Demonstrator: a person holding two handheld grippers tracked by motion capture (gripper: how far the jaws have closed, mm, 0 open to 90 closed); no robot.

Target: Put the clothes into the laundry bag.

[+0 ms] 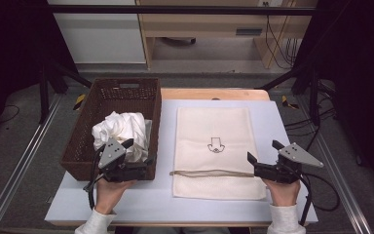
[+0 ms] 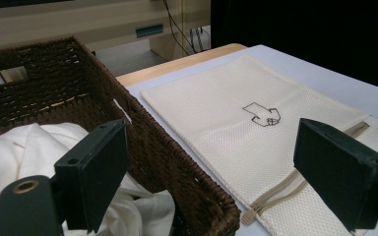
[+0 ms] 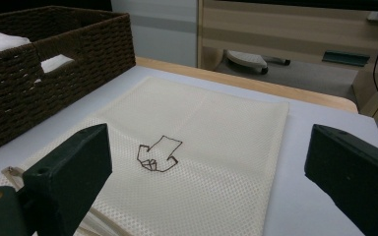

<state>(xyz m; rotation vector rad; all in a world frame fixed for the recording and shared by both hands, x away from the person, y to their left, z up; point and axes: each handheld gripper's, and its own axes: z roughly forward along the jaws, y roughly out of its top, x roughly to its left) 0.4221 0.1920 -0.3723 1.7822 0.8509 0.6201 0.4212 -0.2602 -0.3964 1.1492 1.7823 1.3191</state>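
A brown wicker basket (image 1: 109, 87) stands on the left of the table, with crumpled white cloth (image 1: 121, 129) inside it. Flat beside it lies a cream mesh bag (image 1: 214, 122) with a small dark printed mark (image 1: 215, 145) and a zipper (image 1: 209, 173) across its near end. My left gripper (image 1: 139, 153) hovers open over the basket's near right corner, nothing between its jaws. In the left gripper view its jaws frame the basket wall (image 2: 142, 128), cloth (image 2: 10, 147) and bag (image 2: 216, 98). My right gripper (image 1: 264, 151) stands open at the bag's right edge, and faces the bag (image 3: 211, 113) and the basket (image 3: 54, 73).
The white tabletop (image 1: 282, 122) has a wooden strip (image 1: 214, 93) along its far edge. Metal rails (image 1: 24, 156) run down both sides. Beyond the table stand a wooden desk (image 1: 199, 24) and hanging cables (image 1: 277, 44).
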